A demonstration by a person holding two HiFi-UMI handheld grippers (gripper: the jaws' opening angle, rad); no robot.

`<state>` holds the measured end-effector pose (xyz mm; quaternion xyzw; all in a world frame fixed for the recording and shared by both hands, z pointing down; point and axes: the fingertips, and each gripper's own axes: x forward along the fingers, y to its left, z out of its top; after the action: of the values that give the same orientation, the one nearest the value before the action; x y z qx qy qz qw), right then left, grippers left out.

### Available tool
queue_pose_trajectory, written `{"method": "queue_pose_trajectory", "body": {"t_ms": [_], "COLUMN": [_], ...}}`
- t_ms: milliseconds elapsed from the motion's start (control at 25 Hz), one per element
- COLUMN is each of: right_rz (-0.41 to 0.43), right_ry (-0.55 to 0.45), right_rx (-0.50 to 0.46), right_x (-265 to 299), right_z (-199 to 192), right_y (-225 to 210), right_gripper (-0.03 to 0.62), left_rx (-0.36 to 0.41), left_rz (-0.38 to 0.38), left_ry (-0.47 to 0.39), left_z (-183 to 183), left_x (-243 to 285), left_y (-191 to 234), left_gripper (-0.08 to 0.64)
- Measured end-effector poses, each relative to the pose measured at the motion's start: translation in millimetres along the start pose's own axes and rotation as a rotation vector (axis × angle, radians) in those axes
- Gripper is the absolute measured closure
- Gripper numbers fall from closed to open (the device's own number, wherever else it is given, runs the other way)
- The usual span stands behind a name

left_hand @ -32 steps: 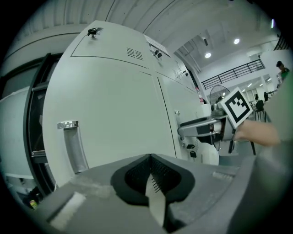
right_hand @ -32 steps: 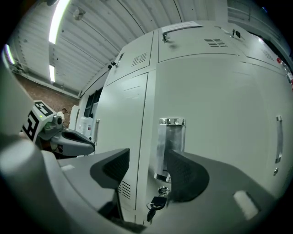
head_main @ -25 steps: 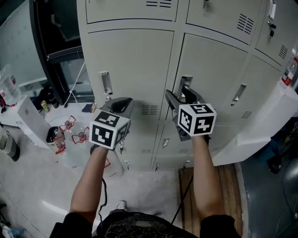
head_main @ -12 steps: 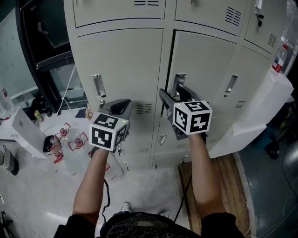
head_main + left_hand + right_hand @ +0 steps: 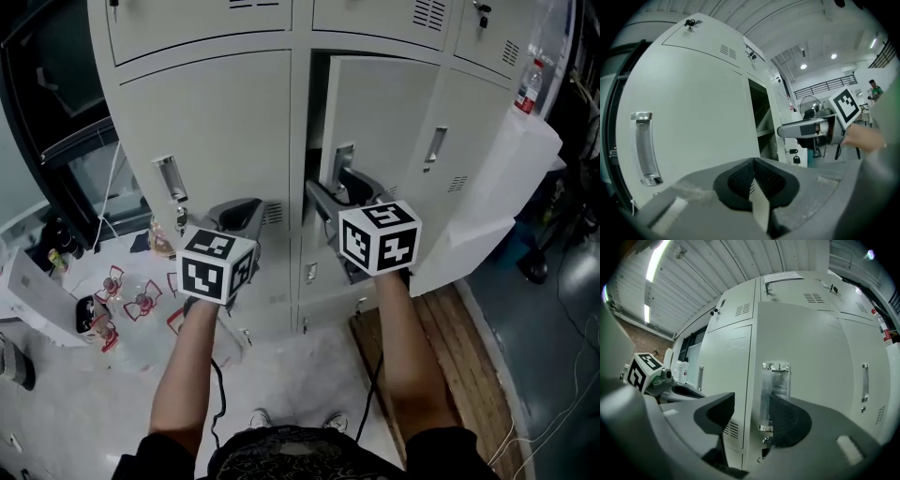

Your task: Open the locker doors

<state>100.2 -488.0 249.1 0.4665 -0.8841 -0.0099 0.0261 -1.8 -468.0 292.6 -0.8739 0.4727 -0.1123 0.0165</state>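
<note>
Middle locker door (image 5: 380, 108) swung ajar | right tongs (image 5: 751, 408) wide, just narrowing, handle (image 5: 774, 380) between | left tongs (image 5: 753, 164) closed, empty

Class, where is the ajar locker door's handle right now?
Head view: the handle is mid-frame on the ajar door, just above the right gripper. The right gripper view shows it between that gripper's fingers, which have just been closing.

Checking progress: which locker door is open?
The tall middle door: it stands ajar, dark gap along its left edge. The tall doors either side sit flush.
</note>
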Motion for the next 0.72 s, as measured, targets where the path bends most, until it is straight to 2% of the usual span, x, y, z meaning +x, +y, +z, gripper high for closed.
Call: {"method": "queue_pose_trajectory", "body": {"t_ms": [720], "right_rz": [-0.102], "right_ry": [-0.021], "right_rx": [-0.006], "right_x": [-63], "right_z": [-1], "right_y": [-12], "right_gripper": [0.390], "left_rx": [0.022], "left_rz": [-0.220], "left_ry": [-0.032], "left_z": [12], "left_x": [33], "left_y": [-70], "left_gripper": [0.558]}}
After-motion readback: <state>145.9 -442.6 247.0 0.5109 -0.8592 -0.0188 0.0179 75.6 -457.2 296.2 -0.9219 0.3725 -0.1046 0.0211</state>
